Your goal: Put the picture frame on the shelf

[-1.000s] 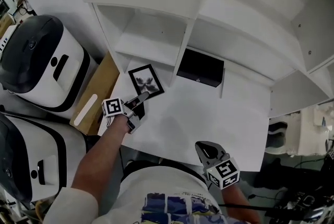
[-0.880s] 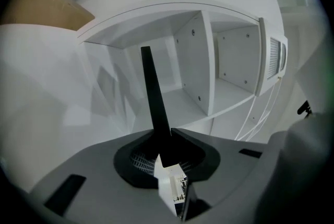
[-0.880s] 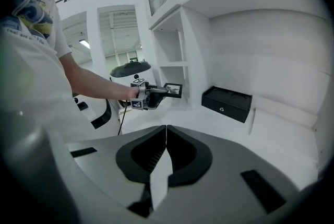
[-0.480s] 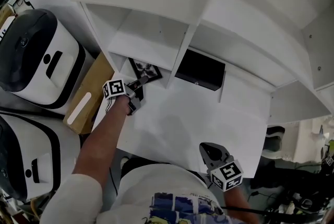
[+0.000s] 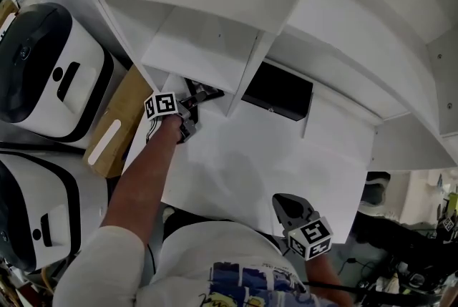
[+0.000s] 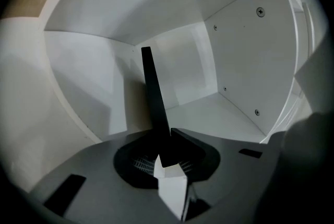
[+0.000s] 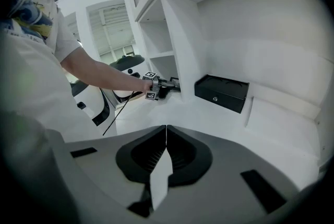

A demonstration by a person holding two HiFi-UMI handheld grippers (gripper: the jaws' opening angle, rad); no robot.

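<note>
In the head view the left gripper (image 5: 192, 106) holds the picture frame (image 5: 205, 92) inside the shelf (image 5: 200, 48) cubby, where the board hides most of it. The left gripper view shows the jaws pinching the frame edge-on. It likely needs standing and then releasing. In the right gripper view the right gripper (image 7: 165, 137) idles, jaws pressed together on nothing.

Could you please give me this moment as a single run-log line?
left gripper: shut on thin black picture frame, inside white shelf compartment | right gripper: shut, empty
</note>
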